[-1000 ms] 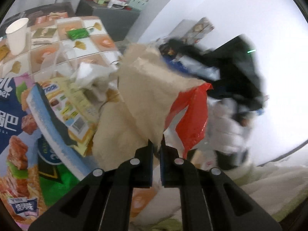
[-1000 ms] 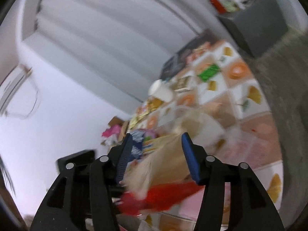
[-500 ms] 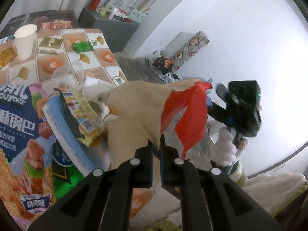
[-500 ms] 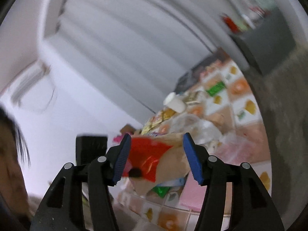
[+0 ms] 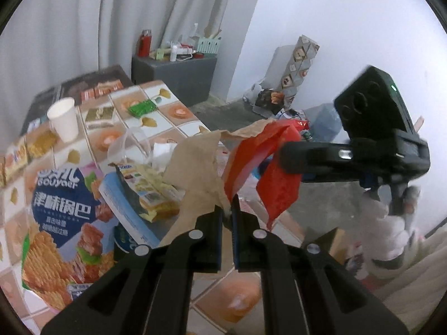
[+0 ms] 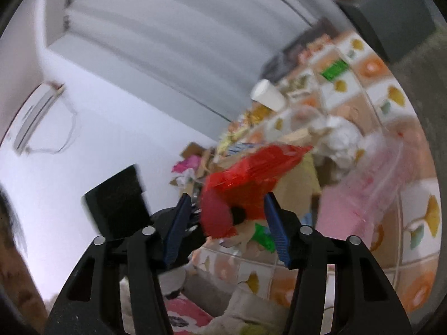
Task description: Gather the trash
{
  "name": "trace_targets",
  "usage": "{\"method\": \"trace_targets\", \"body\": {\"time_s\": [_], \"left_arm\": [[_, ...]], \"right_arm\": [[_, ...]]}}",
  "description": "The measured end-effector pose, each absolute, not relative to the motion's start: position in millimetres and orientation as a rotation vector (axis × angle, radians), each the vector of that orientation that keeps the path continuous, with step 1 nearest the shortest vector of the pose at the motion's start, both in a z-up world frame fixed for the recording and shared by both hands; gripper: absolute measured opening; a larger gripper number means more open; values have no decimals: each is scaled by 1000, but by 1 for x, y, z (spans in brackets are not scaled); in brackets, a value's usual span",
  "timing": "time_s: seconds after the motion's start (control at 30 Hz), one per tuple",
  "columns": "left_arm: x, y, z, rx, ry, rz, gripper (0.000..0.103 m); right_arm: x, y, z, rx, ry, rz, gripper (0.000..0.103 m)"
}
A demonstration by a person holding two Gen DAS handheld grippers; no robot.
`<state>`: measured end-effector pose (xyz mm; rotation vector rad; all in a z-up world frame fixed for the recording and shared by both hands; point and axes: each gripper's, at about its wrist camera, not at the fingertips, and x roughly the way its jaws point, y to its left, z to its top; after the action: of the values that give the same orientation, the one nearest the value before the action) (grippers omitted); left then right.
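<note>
Red wrapper (image 5: pixel 275 173) is hanging off the brown paper bag's (image 5: pixel 195 167) rim, above the littered table (image 5: pixel 178 124), its long axis running up and toward the right; left gripper (image 5: pixel 228 217) is pinching the bag rim just beneath; right gripper (image 6: pixel 227 219), nearer, has just been closing, jaws half-spread around the wrapper, not visibly pressing it.

- The left wrist camera sat just behind its gripper's fingers, looking steeply down and forward, very close to a tiled table (image 5: pixel 178 128).
- The right wrist camera, rolled sideways and blurred, looked across from the opposite side.
- Both views shared a red wrapper (image 5: pixel 275 167) (image 6: pixel 251 173), a white paper cup (image 5: pixel 63 122) (image 6: pixel 268 95), and the table (image 6: pixel 391 106).
</note>
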<state>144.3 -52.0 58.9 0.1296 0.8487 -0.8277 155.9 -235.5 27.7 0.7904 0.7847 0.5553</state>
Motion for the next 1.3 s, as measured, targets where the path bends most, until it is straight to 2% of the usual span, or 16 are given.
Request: {"method": "trace_targets", "body": {"time_s": [0.1, 0.17, 0.27, 0.33, 0.4, 0.93, 1.13, 1.3], "left_arm": [[138, -59, 57, 206, 797, -802, 6], [135, -63, 54, 245, 775, -793, 6], [137, -64, 50, 250, 775, -802, 6], [142, -60, 49, 219, 794, -816, 6], [149, -55, 48, 167, 825, -834, 6], [180, -18, 65, -188, 955, -869, 7], [181, -23, 72, -170, 959, -831, 6], [179, -55, 98, -98, 919, -871, 6]], "right_arm": [[157, -237, 20, 844, 803, 539, 46], [158, -238, 18, 859, 808, 517, 39], [157, -243, 14, 885, 815, 489, 15], [156, -246, 11, 909, 810, 495, 6], [155, -248, 10, 913, 806, 492, 2], [140, -269, 8, 1000, 743, 537, 0], [118, -294, 18, 1010, 673, 501, 0], [86, -343, 19, 1042, 583, 392, 0]]}}
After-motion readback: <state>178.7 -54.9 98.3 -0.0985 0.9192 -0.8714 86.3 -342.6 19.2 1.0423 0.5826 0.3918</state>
